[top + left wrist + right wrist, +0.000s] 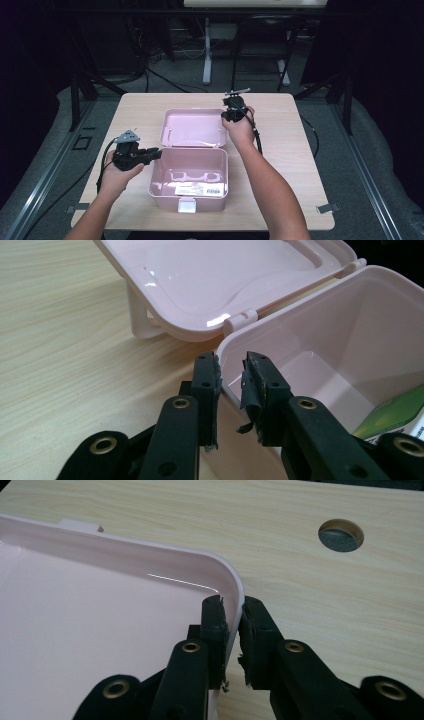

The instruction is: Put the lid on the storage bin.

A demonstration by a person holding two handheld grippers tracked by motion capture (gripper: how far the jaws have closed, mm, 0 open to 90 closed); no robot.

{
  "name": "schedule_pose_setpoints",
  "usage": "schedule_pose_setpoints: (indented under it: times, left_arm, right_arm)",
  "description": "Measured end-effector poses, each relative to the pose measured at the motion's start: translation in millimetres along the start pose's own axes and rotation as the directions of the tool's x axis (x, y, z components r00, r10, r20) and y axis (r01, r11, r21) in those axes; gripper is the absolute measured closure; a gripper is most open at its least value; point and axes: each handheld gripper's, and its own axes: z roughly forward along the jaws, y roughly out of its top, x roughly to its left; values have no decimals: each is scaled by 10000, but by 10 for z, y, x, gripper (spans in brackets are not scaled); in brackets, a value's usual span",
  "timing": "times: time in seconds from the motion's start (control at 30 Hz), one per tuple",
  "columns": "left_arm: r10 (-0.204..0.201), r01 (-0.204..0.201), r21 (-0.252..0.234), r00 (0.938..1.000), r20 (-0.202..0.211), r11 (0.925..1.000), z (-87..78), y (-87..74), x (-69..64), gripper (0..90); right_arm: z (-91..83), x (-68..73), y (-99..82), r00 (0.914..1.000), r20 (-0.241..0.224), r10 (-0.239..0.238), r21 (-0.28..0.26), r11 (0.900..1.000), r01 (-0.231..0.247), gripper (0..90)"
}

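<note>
I see a light wood table [280, 150], 1 round cable hole [341, 535] in its top, visible in the right gripper view. Pale pink plastic box [189, 176] sits near the table's middle, toward the person's edge, open. Rounded corners, glossy walls, a small white latch tab on the front wall. Inside on the floor: a white label with a barcode and a moulded outline; in the left gripper view I also catch a green card edge in there.

Lid [193, 128] is swung back behind the box, hinged along the rear rim, inner face up, lying roughly flat over the table. It has a raised rim and rounded corners. In the left gripper view a handle loop under it props it on the table.

Left gripper [231, 371] is at the box's left rear corner, jaws straddling the wall, 1 outside, 1 inside. Outer pad sits against the wall, I see a slim gap at the inner pad; I can't tell if it's really pinching.

Right gripper [232, 611] is at the lid's far right corner, jaws clamped on the rim, 1 pad each side, both pressing.
</note>
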Motion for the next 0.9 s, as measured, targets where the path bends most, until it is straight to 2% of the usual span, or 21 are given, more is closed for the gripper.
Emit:
schedule_pose_setpoints:
  times: [0.23,0.53,0.9]
  left_arm:
    - [-15,15,66,10000,53,10000,-6,0,-3,752]
    - [-51,51,20,10000,77,10000,8,-4,2,752]
    - [-113,113,45,9999,97,9999,21,-11,-5,750]
  right_arm:
    - [-110,40,38,9997,180,-164,-306,9994,169,822]
    - [-304,70,112,9995,122,-284,-683,9972,291,834]
    - [-444,129,129,9984,174,-529,-1095,9925,545,842]
